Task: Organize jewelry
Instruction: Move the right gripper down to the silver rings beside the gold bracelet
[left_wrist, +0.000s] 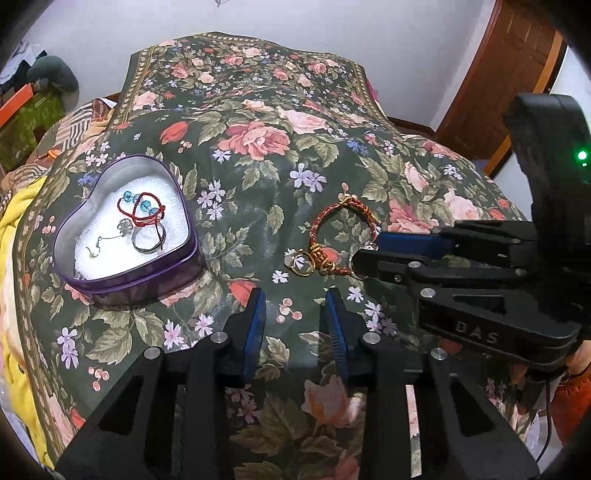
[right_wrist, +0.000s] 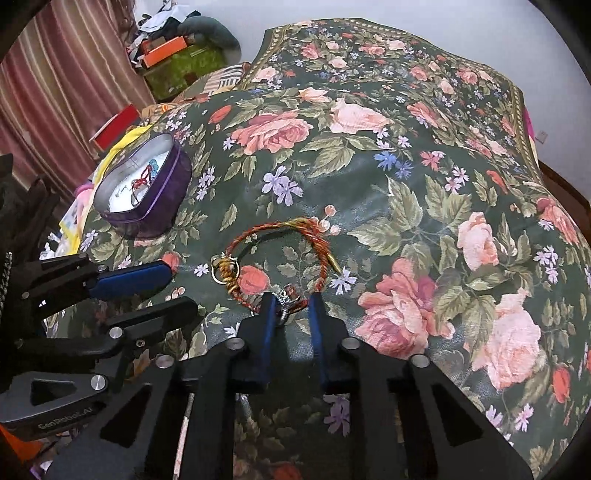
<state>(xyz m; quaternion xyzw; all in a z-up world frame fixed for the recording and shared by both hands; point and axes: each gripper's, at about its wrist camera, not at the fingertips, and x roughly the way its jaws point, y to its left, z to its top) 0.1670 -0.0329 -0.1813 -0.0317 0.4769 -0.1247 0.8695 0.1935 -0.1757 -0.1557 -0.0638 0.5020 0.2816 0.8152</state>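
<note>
Your right gripper (right_wrist: 291, 301), jaws parted around the braided bracelet's (right_wrist: 280, 254) near edge, sits nearer than your open left gripper (left_wrist: 295, 302); the heart tin (right_wrist: 147, 206) lies at ten o'clock.

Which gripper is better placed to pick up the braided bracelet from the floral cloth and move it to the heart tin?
The right gripper: its open fingers already straddle the braided bracelet at its silver bead. The left gripper is open too, but only over bare floral cloth, between the bracelet and the heart tin.

Black tongs (left_wrist: 295, 314) — blue pads (left_wrist: 255, 325), silver screws, "DAS" lettering.
</note>
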